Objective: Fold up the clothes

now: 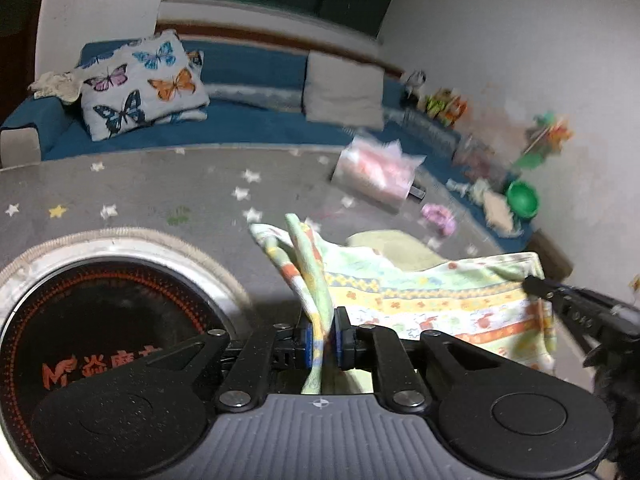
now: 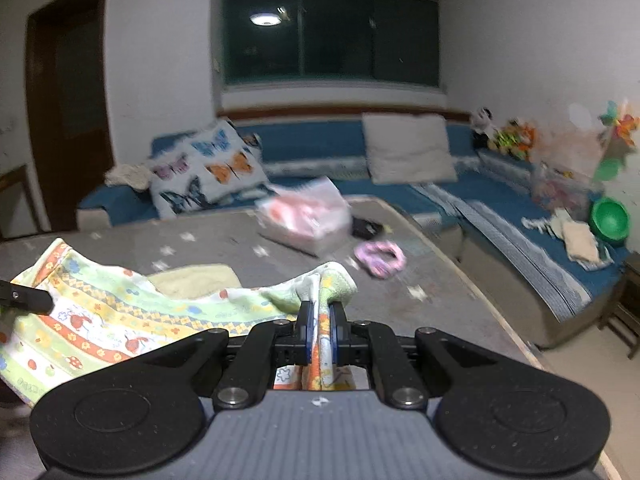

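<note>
Clearly both tongs are clamped on the patterned cloth (image 1: 432,300), one at each corner. The left gripper (image 1: 323,336) pinches a bunched edge, and the right gripper (image 2: 321,334) does the same on the far side. So the cloth hangs stretched between them, above the grey table (image 1: 160,188). I think it is held like this to fold one edge over flat.
</note>
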Available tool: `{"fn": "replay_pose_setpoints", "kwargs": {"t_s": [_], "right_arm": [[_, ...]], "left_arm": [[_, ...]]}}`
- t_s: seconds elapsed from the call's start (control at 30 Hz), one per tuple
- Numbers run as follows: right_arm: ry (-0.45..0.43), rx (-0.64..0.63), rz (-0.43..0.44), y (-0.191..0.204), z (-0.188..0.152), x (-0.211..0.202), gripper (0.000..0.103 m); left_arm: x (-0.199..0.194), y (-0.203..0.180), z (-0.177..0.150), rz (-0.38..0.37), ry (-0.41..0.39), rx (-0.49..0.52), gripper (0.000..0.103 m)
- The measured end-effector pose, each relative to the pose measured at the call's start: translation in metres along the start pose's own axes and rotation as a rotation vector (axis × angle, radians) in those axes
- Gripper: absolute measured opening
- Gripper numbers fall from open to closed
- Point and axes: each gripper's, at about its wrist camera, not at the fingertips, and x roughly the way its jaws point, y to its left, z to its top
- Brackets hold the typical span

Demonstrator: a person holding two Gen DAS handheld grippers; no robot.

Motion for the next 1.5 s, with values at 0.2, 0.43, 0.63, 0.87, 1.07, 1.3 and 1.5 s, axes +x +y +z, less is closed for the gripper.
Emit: {"fn": "replay_pose_setpoints", "kwargs": {"t_s": [0.2, 0.43, 0.63, 0.87, 1.07, 1.3, 1.5], "right_arm": [[0.077, 0.023, -0.016, -0.016, -0.018, 0.019, 0.016], [0.12, 0.062, 0.114, 0.004, -0.015, 0.038, 0.016], [0.143, 0.05, 0.179, 0.034, -0.012, 0.064, 0.016], [0.179, 0.036, 0.169, 0.045, -0.014, 0.095, 0.016], [0.176, 0.006, 0.176, 0.046, -0.013, 0.084, 0.017], [0.17, -0.055, 0.233, 0.06, -0.024, 0.043, 0.018], [0.165, -0.137, 0.242, 0.075, -0.044, 0.011, 0.031]], "left_arm": [[0.013, 0.009, -0.007, 0.09, 0.025, 0.054, 0.018], [0.025, -0.008, 0.001, 0.019, 0.021, 0.083, 0.018], [0.059, -0.025, 0.008, -0.057, 0.043, 0.098, 0.017], [0.1, -0.03, 0.012, -0.073, 0.089, 0.106, 0.017], [0.1, -0.026, 0.008, -0.069, 0.087, 0.105, 0.017], [0.072, -0.034, -0.008, -0.077, 0.073, 0.148, 0.017], [0.045, -0.045, -0.033, -0.081, 0.067, 0.204, 0.018]]}}
